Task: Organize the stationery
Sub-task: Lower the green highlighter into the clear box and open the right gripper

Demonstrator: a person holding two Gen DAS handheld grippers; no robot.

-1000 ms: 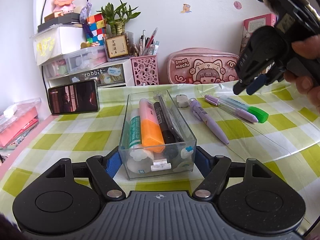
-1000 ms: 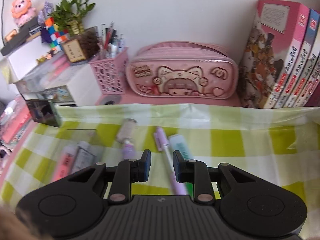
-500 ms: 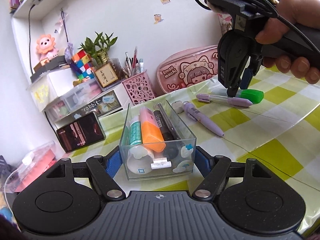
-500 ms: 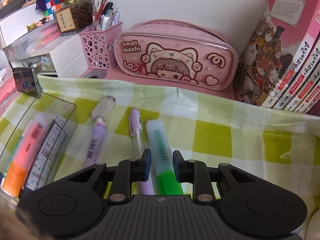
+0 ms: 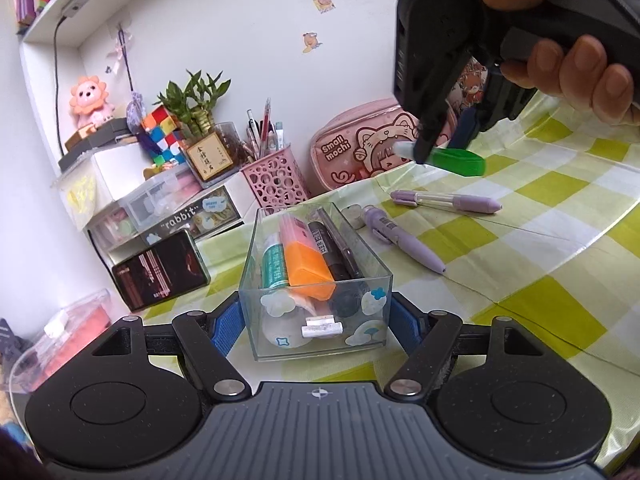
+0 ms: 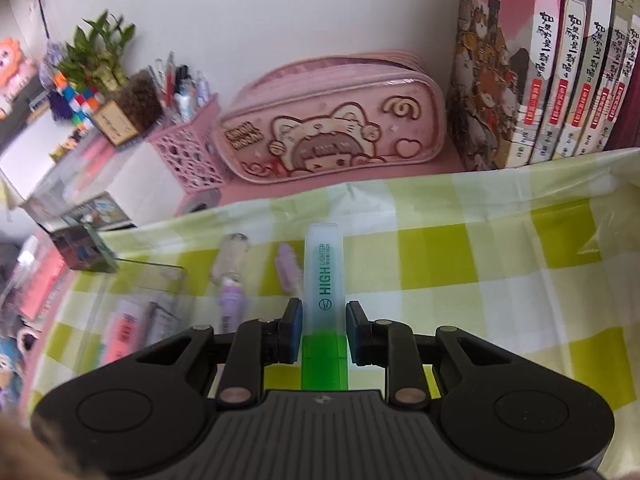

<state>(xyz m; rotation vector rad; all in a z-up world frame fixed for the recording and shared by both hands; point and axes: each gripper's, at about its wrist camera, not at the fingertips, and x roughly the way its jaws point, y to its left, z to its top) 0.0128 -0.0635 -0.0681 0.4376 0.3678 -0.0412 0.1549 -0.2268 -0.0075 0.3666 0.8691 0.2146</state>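
My left gripper [image 5: 315,312] is shut on a clear plastic box [image 5: 316,344] that rests on the checked tablecloth and holds an orange highlighter [image 5: 306,260], a teal tube and black pens. My right gripper [image 6: 323,326] is shut on a green highlighter [image 6: 323,276] and holds it above the table; it shows in the left wrist view [image 5: 452,158] at the upper right. Two purple pens [image 5: 444,201] [image 5: 400,238] and a small eraser [image 5: 353,212] lie on the cloth right of the box.
A pink pencil case [image 6: 332,128], a pink pen basket [image 5: 274,180], drawer units [image 5: 168,208] and a phone [image 5: 160,268] stand at the back and left. Books [image 6: 560,68] line the back right. A clear sheet covers the cloth.
My right gripper closed on the green highlighter and lifted it off the cloth. My left gripper kept its hold on the box.
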